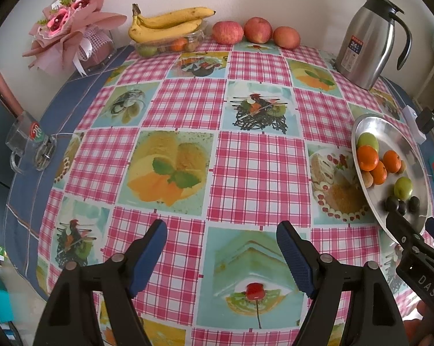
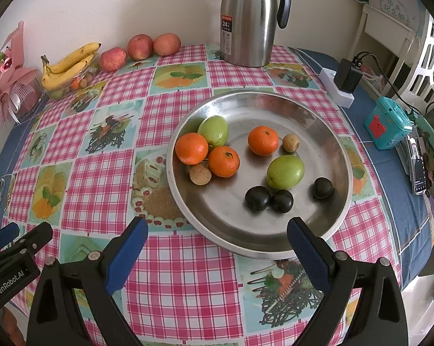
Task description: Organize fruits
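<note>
A steel plate [image 2: 246,249] holds three oranges [image 2: 223,161], two green fruits [image 2: 285,171], three dark plums [image 2: 256,198] and two small brown fruits [image 2: 200,174]. My right gripper [image 2: 217,225] is open just short of the plate's near rim, with nothing between its fingers. My left gripper [image 1: 221,230] is open over bare tablecloth to the left of the plate [image 1: 413,150]. Far back by the wall, bananas [image 1: 165,24] lie on a clear box [image 1: 170,44] of small fruits, with three apples [image 1: 227,32] in a row beside it.
A steel thermos jug [image 2: 250,20] stands behind the plate. A pink bouquet [image 1: 69,31] and a glass mug [image 1: 29,147] are at the table's left side. A power strip with charger [image 2: 344,83], a teal box [image 2: 387,124] and a phone [image 2: 417,170] sit along the right edge.
</note>
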`<state>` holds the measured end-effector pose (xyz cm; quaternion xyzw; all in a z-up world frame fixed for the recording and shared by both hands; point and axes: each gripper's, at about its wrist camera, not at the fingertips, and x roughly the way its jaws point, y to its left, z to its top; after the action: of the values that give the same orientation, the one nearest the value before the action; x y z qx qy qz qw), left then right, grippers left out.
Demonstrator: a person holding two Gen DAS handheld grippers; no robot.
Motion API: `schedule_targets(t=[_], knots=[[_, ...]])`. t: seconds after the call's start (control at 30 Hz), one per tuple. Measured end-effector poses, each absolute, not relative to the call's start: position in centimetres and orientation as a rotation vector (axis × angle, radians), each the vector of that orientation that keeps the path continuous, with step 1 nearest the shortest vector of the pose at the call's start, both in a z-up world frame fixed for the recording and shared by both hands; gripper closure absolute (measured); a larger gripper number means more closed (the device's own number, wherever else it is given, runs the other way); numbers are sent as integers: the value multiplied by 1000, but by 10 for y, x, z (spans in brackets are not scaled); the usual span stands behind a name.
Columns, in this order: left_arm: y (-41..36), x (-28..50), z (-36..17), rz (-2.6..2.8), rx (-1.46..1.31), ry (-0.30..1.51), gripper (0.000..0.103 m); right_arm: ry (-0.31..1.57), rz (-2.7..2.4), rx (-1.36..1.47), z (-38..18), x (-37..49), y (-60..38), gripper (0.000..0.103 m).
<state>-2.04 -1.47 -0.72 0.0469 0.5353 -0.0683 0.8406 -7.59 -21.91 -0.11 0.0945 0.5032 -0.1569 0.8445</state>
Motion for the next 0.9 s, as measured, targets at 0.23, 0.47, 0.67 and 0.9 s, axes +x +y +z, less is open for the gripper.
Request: schedule_targets(t=[0.23, 0.47, 0.67, 0.9], knots=[[-13, -21, -8, -143, 90, 1135, 22, 1062, -331, 200, -1, -76, -219, 6], [-13, -20, -8, -142, 87, 1137, 22, 1062, -332, 200, -1, -76, -219, 6], [-13, -20, -8, -141, 85, 1139, 22, 1063, -332, 200, -1, -75, -219, 6], [-13, -20, -9, -149, 79, 1143, 22, 1063, -332, 201, -1, -75, -219, 6]])
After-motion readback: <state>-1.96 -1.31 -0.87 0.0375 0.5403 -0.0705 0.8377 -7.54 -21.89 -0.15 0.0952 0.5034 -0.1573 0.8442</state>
